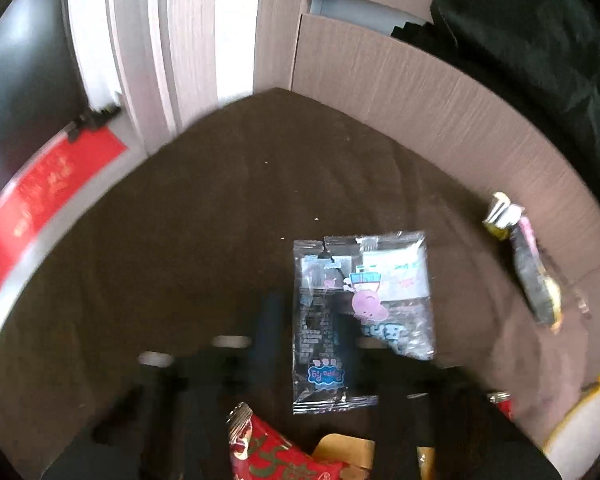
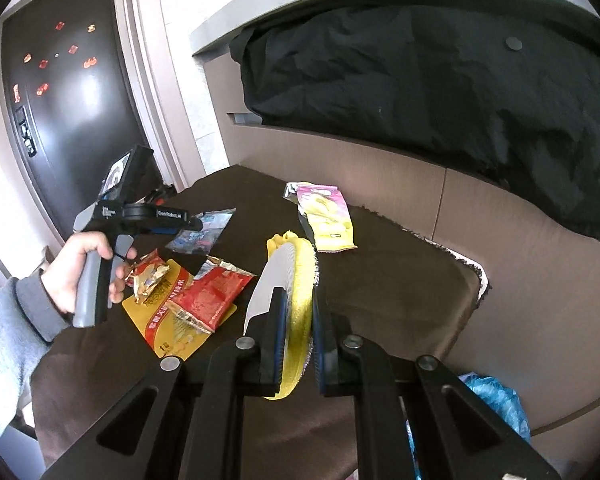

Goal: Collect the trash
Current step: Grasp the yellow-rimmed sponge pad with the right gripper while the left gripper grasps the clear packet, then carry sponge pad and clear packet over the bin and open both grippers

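Right hand-held gripper (image 2: 299,300) clamped on a yellow-and-white wrapper (image 2: 300,276), pinched upright between nearly closed jaws above the dark brown surface (image 2: 400,300). Left hand-held gripper (image 2: 194,224) gripped by a hand (image 2: 88,268) in a grey sleeve (image 2: 4,328), tip right at the near edge of a clear Peppa Pig wrapper (image 1: 360,304) lying flat on the surface. Too blurred in the left wrist view to tell whether those jaws are closed or pressing on it. Near the hand, a heap of a crumpled gold foil wrapper (image 2: 150,280), a red wrapper (image 2: 212,296) and a flat yellow packet (image 2: 172,332) underneath. Farther back, a pink-and-yellow wrapper (image 2: 328,220) near the panelled wall. Behind, black fabric (image 2: 440,80) draped on a ledge. At lower right, a blue plastic bag (image 2: 496,396).
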Motion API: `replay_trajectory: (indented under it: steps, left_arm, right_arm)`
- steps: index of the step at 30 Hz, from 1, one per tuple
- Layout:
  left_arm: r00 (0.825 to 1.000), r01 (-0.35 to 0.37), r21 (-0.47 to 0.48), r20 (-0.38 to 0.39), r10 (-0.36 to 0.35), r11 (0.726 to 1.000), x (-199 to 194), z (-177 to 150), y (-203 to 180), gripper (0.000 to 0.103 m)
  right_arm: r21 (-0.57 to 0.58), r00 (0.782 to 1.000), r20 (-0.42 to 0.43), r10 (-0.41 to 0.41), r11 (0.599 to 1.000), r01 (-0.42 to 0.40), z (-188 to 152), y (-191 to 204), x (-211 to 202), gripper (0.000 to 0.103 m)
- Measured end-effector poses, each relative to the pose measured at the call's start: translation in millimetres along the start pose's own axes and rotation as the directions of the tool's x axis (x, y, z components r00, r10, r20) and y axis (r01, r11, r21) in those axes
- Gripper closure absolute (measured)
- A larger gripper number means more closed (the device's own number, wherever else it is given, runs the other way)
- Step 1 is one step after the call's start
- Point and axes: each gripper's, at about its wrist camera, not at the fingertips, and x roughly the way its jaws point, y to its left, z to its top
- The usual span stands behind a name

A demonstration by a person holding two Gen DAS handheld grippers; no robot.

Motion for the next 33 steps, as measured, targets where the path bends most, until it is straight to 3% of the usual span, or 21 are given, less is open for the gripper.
replay_trajectory:
  steps: [6,18,22,27,33]
  left_arm:
    - [0.991,0.119,0.048,0.050,-0.122,0.992,-28,-11,-8,0.102]
    - [0.960,0.171,0.170,0.193,-0.203,0.970,-127,-18,-29,0.103]
    - [0.939,0.210,0.253,0.216,-0.267,0.944,-167,-30,-63,0.103]
    - [0.913,0.274,0.374,0.189,-0.362,0.886,-198,-56,-131,0.103]
    - [0.898,0.342,0.456,0.101,-0.429,0.822,-191,-92,-217,0.103]
  right_arm:
    - [0.002,1.000,0.014,-0.004,1.000,0.004,-1,-2,-9,0.092]
    - [0.017,0.998,0.052,-0.033,0.999,0.032,-2,-6,-31,0.092]
    - [0.034,0.994,0.089,-0.069,0.997,0.066,1,-16,-52,0.092]
    - [0.069,0.983,0.124,-0.134,0.990,0.126,-3,-41,-87,0.092]
    - [0.132,0.959,0.131,-0.251,0.963,0.234,-29,-86,-137,0.092]
